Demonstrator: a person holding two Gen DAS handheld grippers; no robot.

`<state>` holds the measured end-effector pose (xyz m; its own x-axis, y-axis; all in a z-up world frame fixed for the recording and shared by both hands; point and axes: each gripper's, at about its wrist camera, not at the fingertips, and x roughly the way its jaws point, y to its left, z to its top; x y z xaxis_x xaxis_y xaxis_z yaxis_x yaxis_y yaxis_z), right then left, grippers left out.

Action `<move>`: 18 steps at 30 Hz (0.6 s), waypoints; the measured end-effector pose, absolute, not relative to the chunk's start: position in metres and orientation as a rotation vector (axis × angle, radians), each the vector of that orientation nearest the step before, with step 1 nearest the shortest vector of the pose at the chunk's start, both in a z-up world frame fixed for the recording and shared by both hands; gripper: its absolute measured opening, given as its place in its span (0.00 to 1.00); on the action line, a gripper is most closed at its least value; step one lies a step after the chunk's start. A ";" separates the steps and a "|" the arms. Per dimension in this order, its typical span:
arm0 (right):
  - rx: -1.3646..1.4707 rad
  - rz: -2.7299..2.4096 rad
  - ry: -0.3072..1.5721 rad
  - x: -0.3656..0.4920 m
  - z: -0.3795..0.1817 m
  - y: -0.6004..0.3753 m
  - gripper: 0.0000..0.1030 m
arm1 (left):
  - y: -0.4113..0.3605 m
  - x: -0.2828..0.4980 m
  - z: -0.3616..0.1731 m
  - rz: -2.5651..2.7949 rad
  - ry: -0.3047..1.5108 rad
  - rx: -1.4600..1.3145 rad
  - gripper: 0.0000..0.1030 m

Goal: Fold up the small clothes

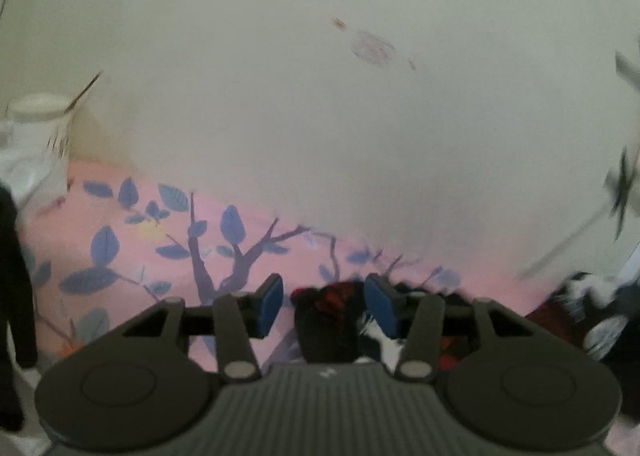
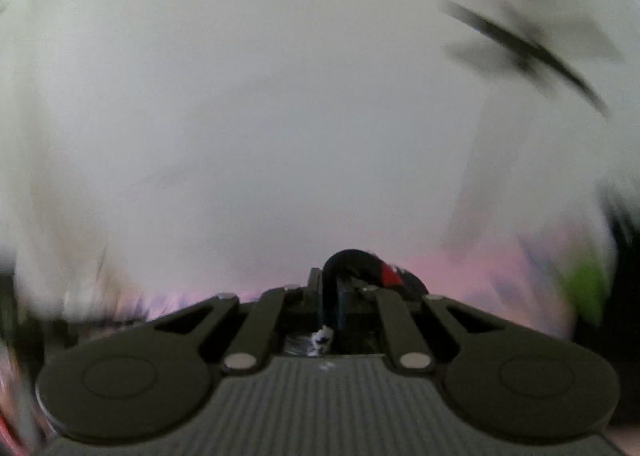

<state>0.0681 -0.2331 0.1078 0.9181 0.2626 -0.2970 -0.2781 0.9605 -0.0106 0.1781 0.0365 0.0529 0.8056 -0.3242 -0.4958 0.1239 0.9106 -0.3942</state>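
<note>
Black-red garment (image 2: 372,266) pinched in right gripper (image 2: 329,296); left gripper (image 1: 324,306) jaws apart.

Ahead of my left gripper (image 1: 324,304), whose pads (image 1: 269,306) were blue, lay a black garment (image 1: 328,320) flecked with red. Under it the sheet (image 1: 132,240) was pink, printed with blue-grey leaves and purple branches. Beyond stood a plain off-white wall (image 1: 320,96).
</note>
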 end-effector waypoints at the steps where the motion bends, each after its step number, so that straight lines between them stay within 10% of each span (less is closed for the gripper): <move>1: -0.227 0.333 0.315 0.068 0.105 -0.206 0.02 | 0.046 0.179 0.055 -0.256 0.593 -0.396 0.49; 6: -0.753 0.577 0.465 0.060 0.042 -0.115 0.06 | 0.060 0.182 0.050 -0.286 0.639 -0.446 0.56; 9: -0.718 0.595 0.414 0.052 0.044 -0.123 0.49 | 0.057 0.184 0.045 -0.310 0.658 -0.442 0.60; 15: -0.037 0.445 0.485 0.067 0.091 -0.230 0.47 | 0.036 0.180 0.034 -0.352 0.696 -0.384 0.61; 18: 0.320 0.354 0.596 0.098 0.078 -0.283 0.70 | 0.025 0.175 0.032 -0.401 0.702 -0.338 0.64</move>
<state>0.0981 -0.2833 0.0782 0.7713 0.4116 -0.4855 -0.2300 0.8915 0.3904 0.1753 0.0253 0.0317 0.6933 -0.4632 -0.5520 0.2406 0.8709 -0.4286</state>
